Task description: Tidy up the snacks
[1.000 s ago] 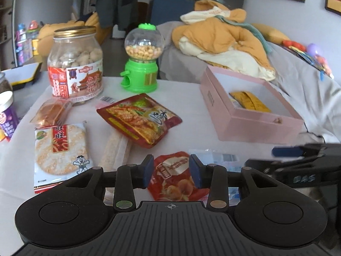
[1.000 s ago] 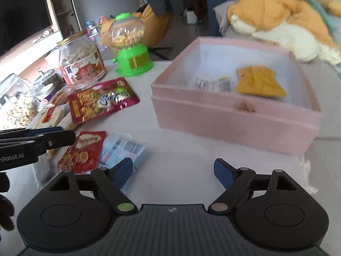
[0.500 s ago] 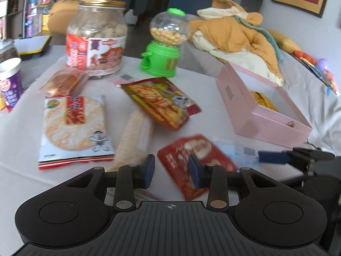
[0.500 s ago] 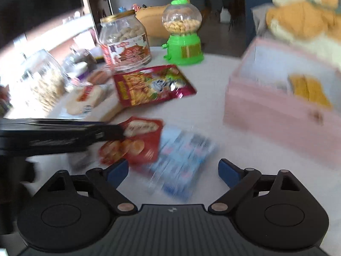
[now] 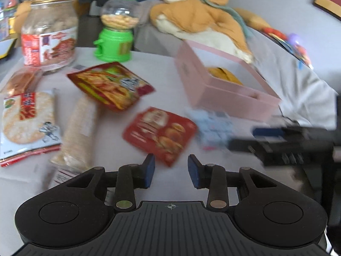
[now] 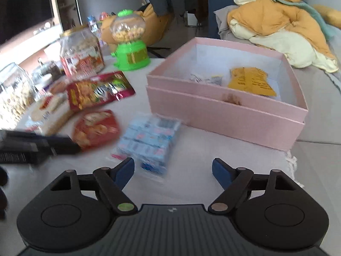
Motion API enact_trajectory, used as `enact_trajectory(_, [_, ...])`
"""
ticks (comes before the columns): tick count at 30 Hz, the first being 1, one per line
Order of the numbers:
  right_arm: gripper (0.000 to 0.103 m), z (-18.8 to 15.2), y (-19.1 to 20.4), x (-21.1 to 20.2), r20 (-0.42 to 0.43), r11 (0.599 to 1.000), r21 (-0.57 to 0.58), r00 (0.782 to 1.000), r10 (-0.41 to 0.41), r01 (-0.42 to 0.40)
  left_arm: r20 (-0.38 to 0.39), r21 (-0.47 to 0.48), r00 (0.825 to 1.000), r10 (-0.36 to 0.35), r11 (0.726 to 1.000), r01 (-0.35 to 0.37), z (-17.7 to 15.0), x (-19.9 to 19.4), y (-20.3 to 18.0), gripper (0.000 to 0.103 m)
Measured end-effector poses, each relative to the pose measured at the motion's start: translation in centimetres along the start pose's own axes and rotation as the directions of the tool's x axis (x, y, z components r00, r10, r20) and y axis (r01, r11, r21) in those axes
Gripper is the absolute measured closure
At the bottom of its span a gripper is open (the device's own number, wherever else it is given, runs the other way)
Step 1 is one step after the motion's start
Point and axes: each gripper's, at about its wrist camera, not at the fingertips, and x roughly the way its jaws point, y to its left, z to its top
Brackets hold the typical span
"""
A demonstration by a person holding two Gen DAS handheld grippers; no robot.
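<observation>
Snacks: loose packets lie flat across the white-covered table [image 6: 191,170].
Blue packet [image 6: 149,141]: clear wrap, pale blue print, just in front of the right tool, near the pink box's front wall; blurred in the left view.
Small red packet [image 5: 161,133]: flat, just beside the blue packet, ahead of the left tool.
Large red pouch [image 5: 110,84]: further back, toward the table's middle.
Rice cracker pack [image 5: 27,117]: near the table's left edge, beside a long beige packet [image 5: 78,128].
Pink box [image 6: 223,108]: open, at the table's right side; a yellow packet [image 6: 250,81] and a small silvery wrapper [image 6: 205,79] lie inside.
Left tool [image 5: 171,169]: narrow gap, nothing between the fingers, above the table.
Right tool [image 6: 173,170]: spread wide, empty, the blue packet's near end between the fingertips' line.
Far edge: labelled jar [image 5: 49,32] and green candy dispenser [image 5: 116,29] stand upright.
</observation>
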Motion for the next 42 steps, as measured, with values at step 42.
enact_trajectory(42, [0.011, -3.2, -3.7, -1.4, 0.05, 0.985, 0.114, 0.989, -0.137, 0.13, 0.007, 0.452, 0.988, 0.157, 0.881, -0.143, 0.6, 4.8, -9.4, 0.037])
